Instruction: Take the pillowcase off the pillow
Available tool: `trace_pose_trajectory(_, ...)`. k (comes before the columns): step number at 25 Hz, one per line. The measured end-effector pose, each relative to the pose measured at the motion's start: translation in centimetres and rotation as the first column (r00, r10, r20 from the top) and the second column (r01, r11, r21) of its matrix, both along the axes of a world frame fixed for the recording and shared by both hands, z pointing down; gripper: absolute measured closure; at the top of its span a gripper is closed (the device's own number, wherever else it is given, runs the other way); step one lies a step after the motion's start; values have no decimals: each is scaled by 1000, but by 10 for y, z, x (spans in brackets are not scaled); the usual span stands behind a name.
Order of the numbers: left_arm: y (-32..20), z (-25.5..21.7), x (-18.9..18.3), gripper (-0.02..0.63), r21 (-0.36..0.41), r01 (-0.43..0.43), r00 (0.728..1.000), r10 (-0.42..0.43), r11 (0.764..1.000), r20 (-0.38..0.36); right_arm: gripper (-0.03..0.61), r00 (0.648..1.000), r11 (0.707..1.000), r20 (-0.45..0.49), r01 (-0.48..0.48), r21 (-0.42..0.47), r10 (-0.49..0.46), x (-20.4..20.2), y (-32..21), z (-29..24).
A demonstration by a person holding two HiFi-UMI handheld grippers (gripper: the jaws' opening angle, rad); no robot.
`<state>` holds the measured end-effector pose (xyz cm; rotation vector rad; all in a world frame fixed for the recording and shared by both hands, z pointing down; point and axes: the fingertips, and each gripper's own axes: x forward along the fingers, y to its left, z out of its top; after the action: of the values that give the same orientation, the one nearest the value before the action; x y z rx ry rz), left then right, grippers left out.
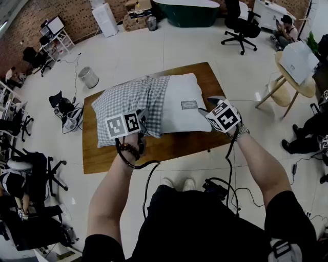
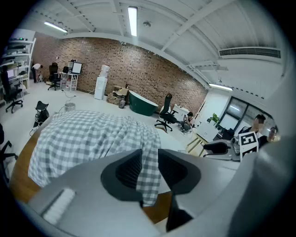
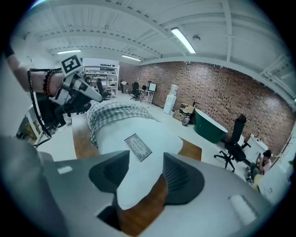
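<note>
A white pillow (image 1: 179,94) lies on a brown wooden table (image 1: 169,146), its left half still inside a grey checked pillowcase (image 1: 130,100). My left gripper (image 1: 142,117) is at the pillowcase's open edge on the near side. In the left gripper view a strip of checked cloth (image 2: 149,171) hangs loosely between the parted jaws of the left gripper (image 2: 149,169). My right gripper (image 1: 211,104) is at the pillow's bare right near corner. The white corner (image 3: 134,185) lies between the wide jaws of the right gripper (image 3: 145,173), with wood showing beside the right pad. A small label (image 3: 138,146) marks the pillow.
A metal bin (image 1: 88,77) stands on the floor beyond the table's left corner. A round wooden table (image 1: 294,77) and seated people are to the right, an office chair (image 1: 241,25) and a green tub (image 1: 187,11) farther back. Cables trail by my feet (image 1: 177,183).
</note>
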<state>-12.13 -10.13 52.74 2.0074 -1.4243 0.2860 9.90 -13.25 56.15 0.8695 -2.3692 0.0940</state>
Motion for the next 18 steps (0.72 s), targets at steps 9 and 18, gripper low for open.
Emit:
trace_pose_trajectory(9,-43,-43,2,474,25,-103,993,101,994,62,351,1000,999,-9,20,31,-19,-26,-26,-32)
trace_pose_trajectory(18,-128,-71,11,431,-8,-248,958,246,969,145,351,999,999,-32,40,19,-39,-46,-95,-55)
